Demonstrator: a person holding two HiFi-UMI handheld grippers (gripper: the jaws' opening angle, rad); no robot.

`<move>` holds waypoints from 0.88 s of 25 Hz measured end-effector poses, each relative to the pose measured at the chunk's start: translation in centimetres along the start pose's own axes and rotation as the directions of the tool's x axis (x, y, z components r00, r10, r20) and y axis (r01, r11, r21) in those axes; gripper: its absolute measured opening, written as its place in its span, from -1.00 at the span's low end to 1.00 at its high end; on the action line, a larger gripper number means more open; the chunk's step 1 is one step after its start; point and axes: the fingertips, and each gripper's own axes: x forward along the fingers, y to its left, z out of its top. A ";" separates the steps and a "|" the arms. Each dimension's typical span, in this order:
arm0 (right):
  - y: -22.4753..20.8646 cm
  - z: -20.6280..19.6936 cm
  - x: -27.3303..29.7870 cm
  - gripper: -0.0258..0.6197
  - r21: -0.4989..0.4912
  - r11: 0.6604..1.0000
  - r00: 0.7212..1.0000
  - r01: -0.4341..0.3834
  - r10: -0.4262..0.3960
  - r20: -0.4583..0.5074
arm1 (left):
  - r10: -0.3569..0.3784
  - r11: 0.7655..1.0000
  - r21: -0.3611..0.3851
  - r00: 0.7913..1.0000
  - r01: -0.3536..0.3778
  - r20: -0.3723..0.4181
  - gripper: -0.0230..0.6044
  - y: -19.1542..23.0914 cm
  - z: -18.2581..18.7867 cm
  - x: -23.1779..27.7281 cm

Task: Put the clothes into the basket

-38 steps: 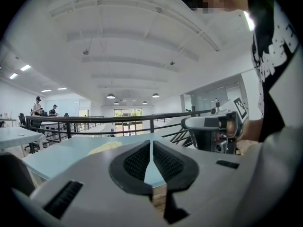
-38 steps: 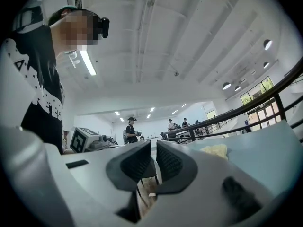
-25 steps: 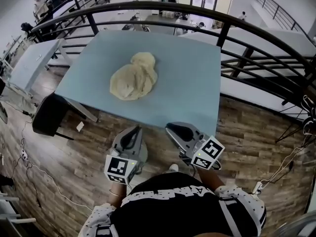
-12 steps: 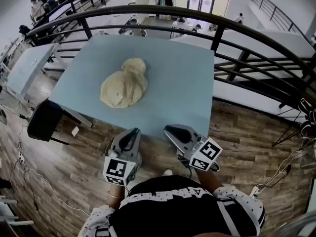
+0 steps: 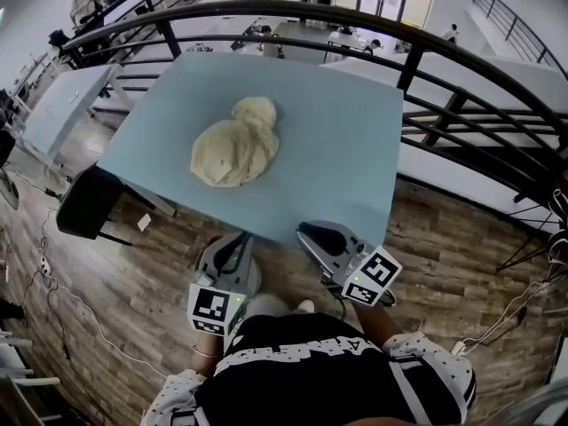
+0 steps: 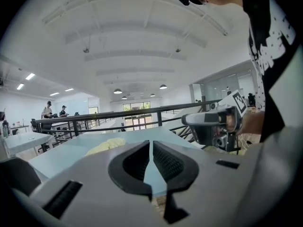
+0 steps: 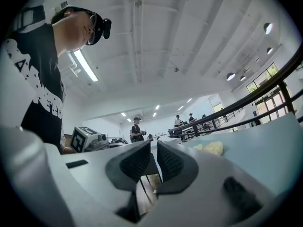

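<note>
- The left gripper (image 5: 240, 240) hangs over the floor just short of the worktop's (image 5: 337, 149) near edge. Its jaws are pressed together with nothing in them. If they are not spread before they reach the cloth, they would probably shove the heap along instead of taking it.
- The clothes (image 5: 235, 145), one cream heap, lie left of the worktop's middle, well apart from both grippers. A pinch on one fold could lift only part of the heap, so the rest trails or slides off.
- The right gripper (image 5: 308, 231) is likewise closed and empty, near that same edge. If it comes in low, it could knock against the edge.
- No basket shows in any view, so I cannot tell where the load should go. Swinging it toward an unseen target is the main hazard.
- A black chair (image 5: 84, 204) stands at the near left corner, which narrows the room for a step to the left.
- Bare surface surrounds the heap on every side and is widest to the right.
- The dark railing (image 5: 373, 25) curves close along the far and right sides, which limits long reaches there.
</note>
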 end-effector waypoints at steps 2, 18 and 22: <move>-0.1 -0.1 0.6 -0.83 0.003 1.000 1.000 -0.010 0.010 0.000 | 0.009 1.000 -0.006 1.000 -0.009 -0.011 -0.86 0.6 -0.4 0.0; -7.5 3.7 4.6 -0.83 -0.074 0.996 0.998 0.052 -0.054 -0.023 | -0.061 0.995 -0.067 0.991 0.069 0.119 -0.86 6.0 2.8 9.8; -9.5 3.9 6.7 -0.83 -0.085 0.996 0.998 0.041 -0.045 -0.048 | -0.049 0.994 -0.090 0.992 0.060 0.120 -0.86 8.2 2.6 11.9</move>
